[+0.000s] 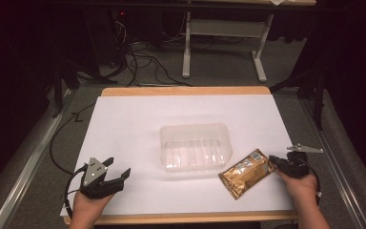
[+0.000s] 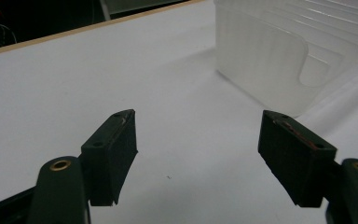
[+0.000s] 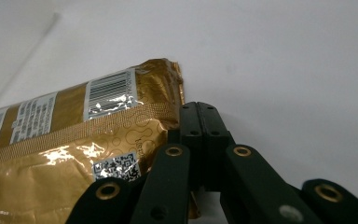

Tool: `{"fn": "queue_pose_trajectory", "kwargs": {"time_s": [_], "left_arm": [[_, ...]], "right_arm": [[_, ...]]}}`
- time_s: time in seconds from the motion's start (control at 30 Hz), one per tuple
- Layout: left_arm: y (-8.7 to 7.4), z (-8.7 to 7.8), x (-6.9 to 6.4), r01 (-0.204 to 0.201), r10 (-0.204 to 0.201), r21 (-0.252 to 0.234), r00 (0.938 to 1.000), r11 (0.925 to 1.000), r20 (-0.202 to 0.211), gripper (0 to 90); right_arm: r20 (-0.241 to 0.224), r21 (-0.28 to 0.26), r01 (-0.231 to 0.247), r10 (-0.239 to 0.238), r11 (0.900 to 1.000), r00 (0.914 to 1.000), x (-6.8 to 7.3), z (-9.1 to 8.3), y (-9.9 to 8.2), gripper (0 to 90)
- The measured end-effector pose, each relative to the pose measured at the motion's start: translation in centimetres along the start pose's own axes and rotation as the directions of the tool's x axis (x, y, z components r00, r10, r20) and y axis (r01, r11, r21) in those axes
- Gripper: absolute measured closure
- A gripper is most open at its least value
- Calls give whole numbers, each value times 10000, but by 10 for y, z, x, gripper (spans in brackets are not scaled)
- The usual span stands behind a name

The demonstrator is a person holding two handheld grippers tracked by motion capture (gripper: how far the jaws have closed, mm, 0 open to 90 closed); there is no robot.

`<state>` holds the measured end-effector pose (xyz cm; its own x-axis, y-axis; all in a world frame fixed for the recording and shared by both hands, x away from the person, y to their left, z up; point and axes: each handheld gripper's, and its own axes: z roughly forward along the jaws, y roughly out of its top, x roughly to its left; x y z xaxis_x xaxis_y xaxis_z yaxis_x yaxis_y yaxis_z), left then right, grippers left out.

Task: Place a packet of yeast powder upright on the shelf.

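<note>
A gold foil snack packet (image 1: 245,174) (image 3: 74,140) lies on the white sheet at the front right, barcode side up. My right gripper (image 1: 272,161) (image 3: 200,112) sits at the packet's right end. Its jaws are pressed together and shut on the packet's end seam. A clear plastic container (image 1: 195,145) (image 2: 270,60) stands in the middle of the sheet with nothing in it. At the front left, my left gripper (image 1: 118,167) (image 2: 198,135) is open, low over the bare sheet, with nothing between its jaws. The container is ahead of it and to its right.
White paper (image 1: 124,119) covers the wooden table (image 1: 186,90). A small grey metal piece (image 1: 305,149) lies just off the sheet's right edge, behind my right hand. Cables (image 1: 143,62) and a white table frame (image 1: 224,33) are on the floor beyond.
</note>
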<state>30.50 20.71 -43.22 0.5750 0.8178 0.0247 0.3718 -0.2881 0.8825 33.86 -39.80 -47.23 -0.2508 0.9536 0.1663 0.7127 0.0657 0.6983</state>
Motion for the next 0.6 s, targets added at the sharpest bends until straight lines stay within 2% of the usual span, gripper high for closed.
{"fn": "queue_pose_trajectory", "kwargs": {"time_s": [0.2,0.23,0.27,0.3,0.33,0.47,0.6], "left_arm": [[5,8,-2,-132,133,-36,9997,9999,210,286],[5,10,-2,-161,162,-64,9996,9999,239,285],[6,11,-2,-171,173,-67,9995,9998,265,285],[7,12,-3,-162,164,-70,9994,9998,302,285],[8,14,-4,-219,222,-75,9992,9997,328,286],[8,15,-4,-239,242,-68,9990,9997,370,285],[8,16,-4,-220,222,-74,9991,9997,356,286]], "right_arm": [[-311,37,8,-7,10000,9995,9,-7,-8,900],[-424,97,152,-147,9998,9990,15,-6,-9,900],[-424,97,152,-147,9998,9990,15,-6,-9,900],[-476,170,441,-432,9989,9979,23,-6,-9,900],[-531,246,525,-511,9983,9973,27,-5,-8,900],[-727,317,799,-774,9963,9943,37,-3,-8,900],[-551,22,808,-806,9967,9952,42,-7,-7,871]]}}
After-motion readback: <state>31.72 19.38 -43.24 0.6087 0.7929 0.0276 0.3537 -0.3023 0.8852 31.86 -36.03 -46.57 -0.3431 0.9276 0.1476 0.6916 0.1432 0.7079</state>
